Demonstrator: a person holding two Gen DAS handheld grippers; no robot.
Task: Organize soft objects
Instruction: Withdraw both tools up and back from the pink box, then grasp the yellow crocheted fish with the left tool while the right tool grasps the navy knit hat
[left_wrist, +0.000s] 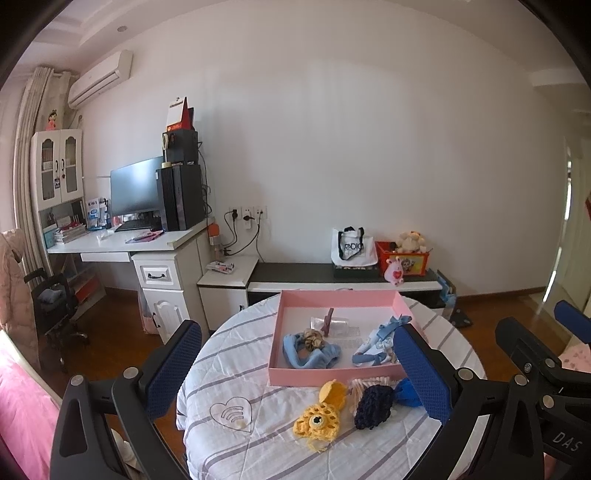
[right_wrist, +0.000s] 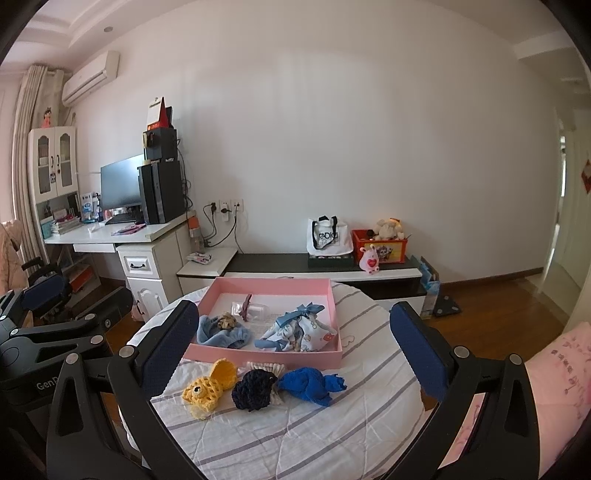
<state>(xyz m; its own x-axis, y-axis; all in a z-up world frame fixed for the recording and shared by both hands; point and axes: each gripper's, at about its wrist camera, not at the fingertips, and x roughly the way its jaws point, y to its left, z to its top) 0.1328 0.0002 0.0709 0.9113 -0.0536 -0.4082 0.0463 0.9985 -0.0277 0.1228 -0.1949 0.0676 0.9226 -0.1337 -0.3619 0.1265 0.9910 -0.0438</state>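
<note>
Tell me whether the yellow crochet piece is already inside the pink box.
No: the yellow crochet piece lies on the striped cloth, outside the pink box.

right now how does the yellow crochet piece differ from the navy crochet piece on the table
The yellow crochet piece is bright, open-meshed and spread flat, with a dark eye-like dot and a cupped flap. The navy crochet piece is dark, dense and bunched into a rounded lump, without markings. Yellow lies left; navy lies beside the blue cloth. Both sit on the striped cover in front of the pink tray, outside it.
</note>
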